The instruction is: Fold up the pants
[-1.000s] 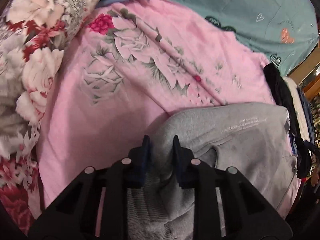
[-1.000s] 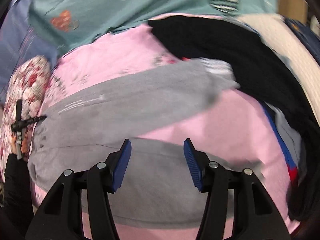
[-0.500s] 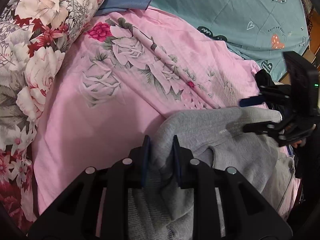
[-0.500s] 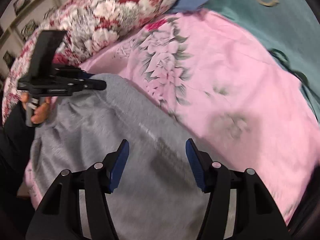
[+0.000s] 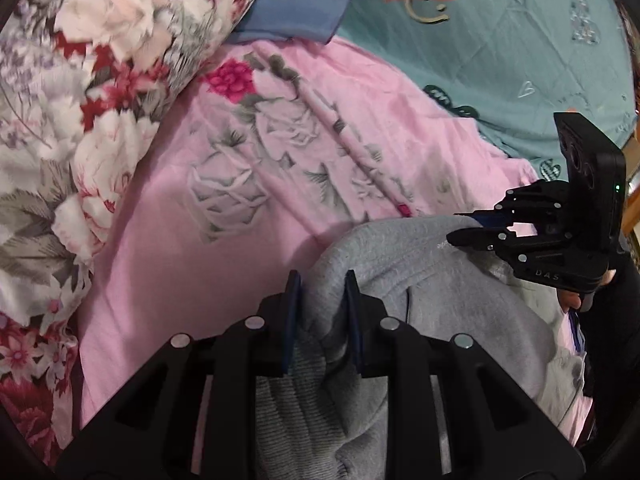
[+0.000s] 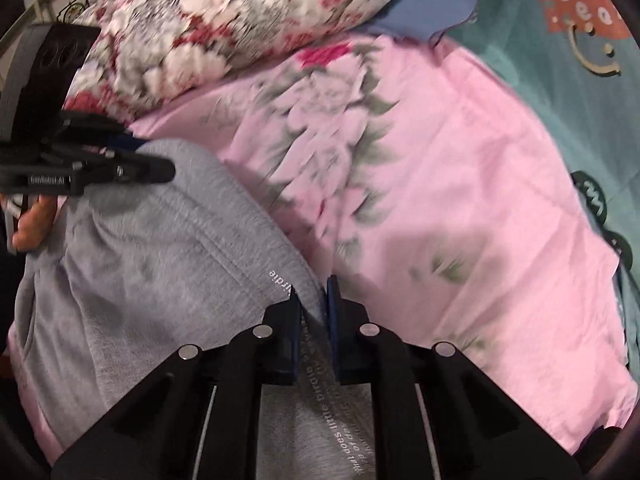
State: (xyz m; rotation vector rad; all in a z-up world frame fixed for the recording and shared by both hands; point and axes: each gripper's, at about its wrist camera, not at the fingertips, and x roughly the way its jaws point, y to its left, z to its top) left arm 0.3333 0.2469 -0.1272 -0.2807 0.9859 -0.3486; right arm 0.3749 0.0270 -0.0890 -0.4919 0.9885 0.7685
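Grey sweatpants (image 5: 420, 272) lie bunched on a pink flowered sheet (image 5: 160, 240). My left gripper (image 5: 322, 278) is shut on a thick fold of their grey fabric, near the ribbed waistband. In the right wrist view the pants (image 6: 160, 264) spread to the left, white lettering along their edge. My right gripper (image 6: 313, 288) is closing, and its blue pads pinch that lettered edge. Each gripper shows in the other's view: the right gripper (image 5: 460, 228) at the pants' far right, the left gripper (image 6: 168, 168) at their upper left, a hand behind each.
A red and white floral pillow (image 5: 80, 100) lies along the left of the bed. A blue pillow (image 5: 296, 12) and a teal quilt (image 5: 500, 40) with heart prints lie beyond the pink sheet. A wooden edge shows at the far right.
The right gripper swung from above the spread pant legs to the lettered edge beside the left gripper, and its jaws closed on the fabric. The left gripper kept its hold.
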